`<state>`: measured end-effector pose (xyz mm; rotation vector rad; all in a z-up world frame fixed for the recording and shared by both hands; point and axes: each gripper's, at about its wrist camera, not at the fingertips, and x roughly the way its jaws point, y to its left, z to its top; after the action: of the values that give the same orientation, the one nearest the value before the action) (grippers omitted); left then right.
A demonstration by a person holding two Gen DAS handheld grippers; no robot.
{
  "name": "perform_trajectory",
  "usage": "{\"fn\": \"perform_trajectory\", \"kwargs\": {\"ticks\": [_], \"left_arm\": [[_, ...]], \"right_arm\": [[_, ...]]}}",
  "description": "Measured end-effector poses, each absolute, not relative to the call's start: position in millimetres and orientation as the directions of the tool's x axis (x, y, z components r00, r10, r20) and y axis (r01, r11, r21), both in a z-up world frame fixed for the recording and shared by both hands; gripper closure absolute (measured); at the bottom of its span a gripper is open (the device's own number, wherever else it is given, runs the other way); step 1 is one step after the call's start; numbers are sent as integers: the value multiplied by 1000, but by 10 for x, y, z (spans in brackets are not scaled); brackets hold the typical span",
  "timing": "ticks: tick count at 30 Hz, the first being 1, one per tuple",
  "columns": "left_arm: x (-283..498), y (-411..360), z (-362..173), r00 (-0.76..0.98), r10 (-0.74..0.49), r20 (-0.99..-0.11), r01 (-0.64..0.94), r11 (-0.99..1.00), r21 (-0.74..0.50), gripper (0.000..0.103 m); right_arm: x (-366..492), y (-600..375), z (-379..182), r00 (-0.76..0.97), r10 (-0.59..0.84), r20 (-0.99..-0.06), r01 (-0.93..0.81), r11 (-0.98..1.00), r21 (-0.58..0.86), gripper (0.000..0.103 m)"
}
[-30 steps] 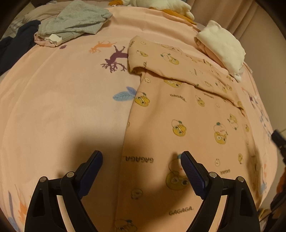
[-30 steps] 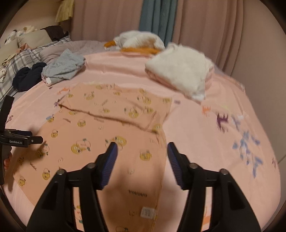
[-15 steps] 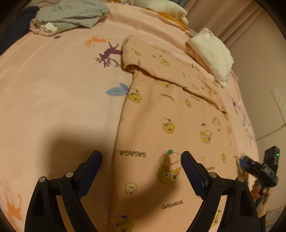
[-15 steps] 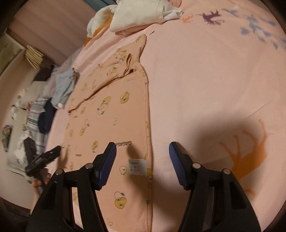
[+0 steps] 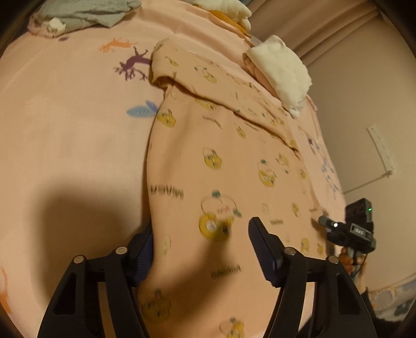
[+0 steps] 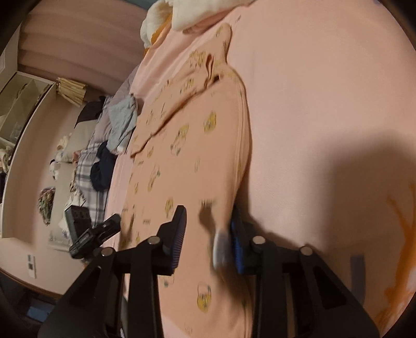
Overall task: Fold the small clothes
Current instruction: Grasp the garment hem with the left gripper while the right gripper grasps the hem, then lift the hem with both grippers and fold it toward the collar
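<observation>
Garment (image 5: 221, 161) edge between each tool's fingers

Shirt (image 5: 221, 166) hem blurred, print lettering unreadable. Left gripper (image 5: 200, 249) inner pad partly hidden under cloth. Label (image 6: 221, 247) smeared, text illegible

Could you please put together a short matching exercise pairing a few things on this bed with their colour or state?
Things:
1. printed garment
2. folded fleece
3. crumpled top
4. left claw

Descriptions:
A. grey, heaped at the far side of the bed
B. open, straddling a side edge of fabric
C. cream white, lying beyond the garment's folded-over end
D. peach with yellow cartoon figures, spread flat

Pairs: 1-D, 2-C, 3-A, 4-B
</observation>
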<state>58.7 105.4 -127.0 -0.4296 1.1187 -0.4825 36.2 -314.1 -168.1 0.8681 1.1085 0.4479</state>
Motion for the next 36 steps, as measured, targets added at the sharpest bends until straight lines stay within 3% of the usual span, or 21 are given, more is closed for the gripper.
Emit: {"fn": "perform_trajectory", "kwargs": {"ticks": [7,9,11,14,16,24,36], "left_arm": [[280,1097,-1290,298,-633,-715,168,772,-613,42],[276,1048,-1273,299,-613,-731,180,789,-588,47],[359,984,-1282,304,-564,-768,163,825,-542,69],[451,973,-1318,308,-546,-779,137,836,-532,92],[486,989,-1344,306,-530,-791,108,845,-524,97],[243,1174,-1044,379,-602,-703,131,787,-603,99],[129,1130,-809,422,-625,-657,178,767,-616,101]], "right_arm": [[19,-3106,-1693,349,755,-556,79,567,820,76],[-2,-3068,-1682,349,748,-565,66,582,811,76],[38,-3007,-1688,349,735,-582,66,600,797,79],[133,-2923,-1699,346,706,-618,55,642,765,97],[182,-2878,-1693,352,691,-631,47,661,749,99],[58,-2978,-1463,435,700,-567,0,629,777,99],[-62,-2881,-1224,481,725,-493,-117,611,783,99]]}}
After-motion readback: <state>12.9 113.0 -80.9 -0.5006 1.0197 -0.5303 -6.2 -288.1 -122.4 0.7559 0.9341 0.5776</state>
